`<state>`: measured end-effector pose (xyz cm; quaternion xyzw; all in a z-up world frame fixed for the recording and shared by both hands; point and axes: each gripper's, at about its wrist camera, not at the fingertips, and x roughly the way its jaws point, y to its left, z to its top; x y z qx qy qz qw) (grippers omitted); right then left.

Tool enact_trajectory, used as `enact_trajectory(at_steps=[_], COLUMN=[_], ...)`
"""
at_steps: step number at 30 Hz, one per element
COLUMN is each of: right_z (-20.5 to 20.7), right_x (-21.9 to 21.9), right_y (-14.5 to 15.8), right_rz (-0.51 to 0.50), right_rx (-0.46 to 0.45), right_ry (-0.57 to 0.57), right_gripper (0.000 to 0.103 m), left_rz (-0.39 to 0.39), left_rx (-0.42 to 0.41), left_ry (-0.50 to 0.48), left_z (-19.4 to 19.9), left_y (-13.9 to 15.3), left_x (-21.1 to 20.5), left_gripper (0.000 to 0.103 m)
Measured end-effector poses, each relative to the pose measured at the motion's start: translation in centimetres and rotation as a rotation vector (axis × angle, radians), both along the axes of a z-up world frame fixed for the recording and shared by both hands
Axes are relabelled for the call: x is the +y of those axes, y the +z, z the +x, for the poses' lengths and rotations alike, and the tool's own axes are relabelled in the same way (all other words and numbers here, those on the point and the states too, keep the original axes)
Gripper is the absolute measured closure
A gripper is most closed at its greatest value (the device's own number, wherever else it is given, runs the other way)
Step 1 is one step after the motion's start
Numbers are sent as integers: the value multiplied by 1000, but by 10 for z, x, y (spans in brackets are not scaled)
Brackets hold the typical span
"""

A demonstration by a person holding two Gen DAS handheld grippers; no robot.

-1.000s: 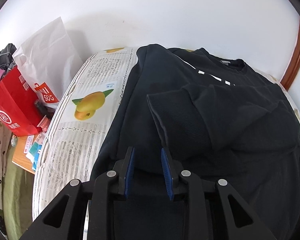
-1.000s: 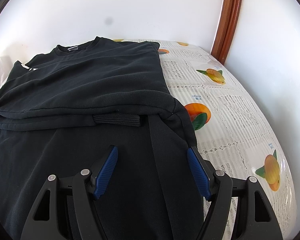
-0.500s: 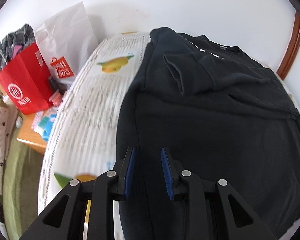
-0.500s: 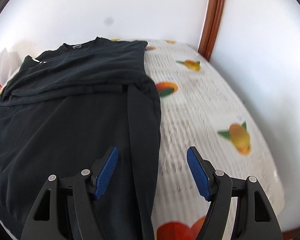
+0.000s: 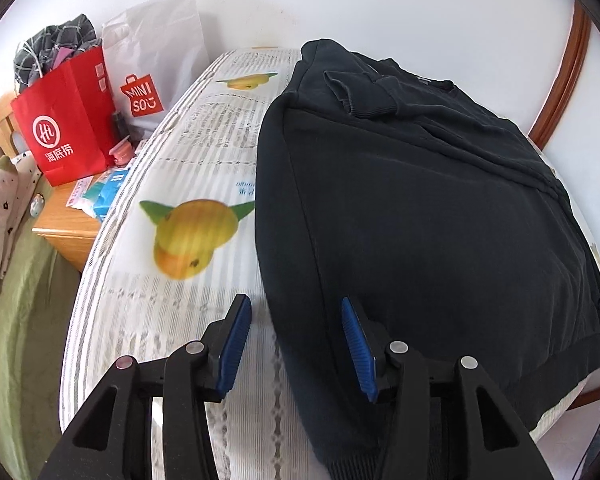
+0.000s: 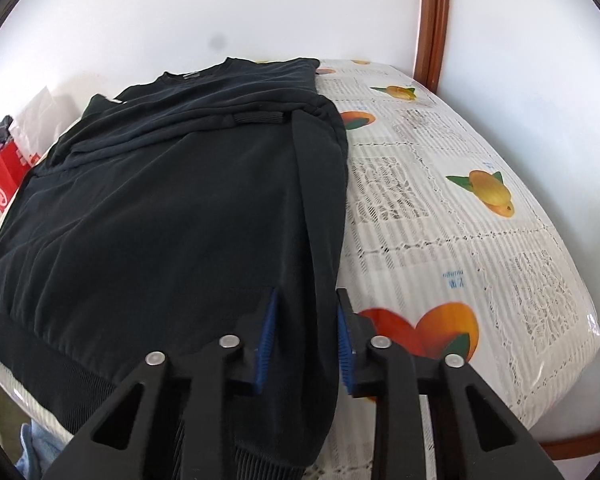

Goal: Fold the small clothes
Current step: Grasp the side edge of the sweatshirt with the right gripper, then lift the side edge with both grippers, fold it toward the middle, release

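Black cotton sweatshirt (image 5: 420,220) flat on fruit-print white tablecloth (image 6: 460,220), sleeves folded in. Left gripper (image 5: 296,344) wide open over its near-left hem edge, gripping nothing. Right gripper (image 6: 306,336) partly closed astride the near-right side edge (contact unclear, cannot tell if clamped). Red paper bag (image 5: 66,120) far left of left gripper.

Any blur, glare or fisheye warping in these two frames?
Left wrist view: tablecloth print smeared by motion blur near the fruit; black sweatshirt reads nearly featureless. Right wrist view: sharper print, glare on the tablecloth's plastic edge, wooden frame bowed by the fisheye.
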<state>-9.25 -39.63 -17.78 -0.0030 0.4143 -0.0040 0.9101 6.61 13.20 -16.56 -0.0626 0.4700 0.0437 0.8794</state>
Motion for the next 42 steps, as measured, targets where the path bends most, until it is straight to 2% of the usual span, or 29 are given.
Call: enact_trajectory(at_steps=[5,6,7,9,14,24,28,33,37,38,39,40,42], right_z=[-2,-1,-1,1,10,33,33,22,11,10,10,9,5], right_x=[-2,-3,-3,-2,-3,-2,-1,-4,10,11,11,11,9], right_y=[-1,-1,-2,-2,-2,1,0,-1,-3,-4,-3,-3,-2], right_rz=[38,48,55,63,81,88,84,130,81,76,81,92,112], right_rx=[-13,-17,-23,-34,-40,-9,-19,-32,-49,-52,-51,-49,-51], right_ry=[-25,-31,-37,-43,-39,-36,-41,-17,35,34,32,37,39], right_gripper=[76,76,75,74,74,73,73,72,72,73,82,94,94], left_rz=[-52,-72,-89,-95,-123,-104,-77,-101,-69,-59,-46,-40,-22], left_rx=[-36,-45,-51,-53,-47,-37,-19,-13,-5,-2,4,5,-3], left_ry=[-4,-6,-8,-4,-2,1,-27,-49,-62,-61,-59,-51,-30], left_z=[-15,-17,-17,-17,-6,13,9,-12,-25,-27,-29,-30,-34], left_y=[0,-1,-1,-3,-2,-2,-1,-2,-2,-1,-2,-1,2], left_x=[0,1,2,4,7,4,-3,-8,-17,-18,-20,-21,-21], left_gripper=[59,64,73,77,77,77,77,78,79,82,90,92,94])
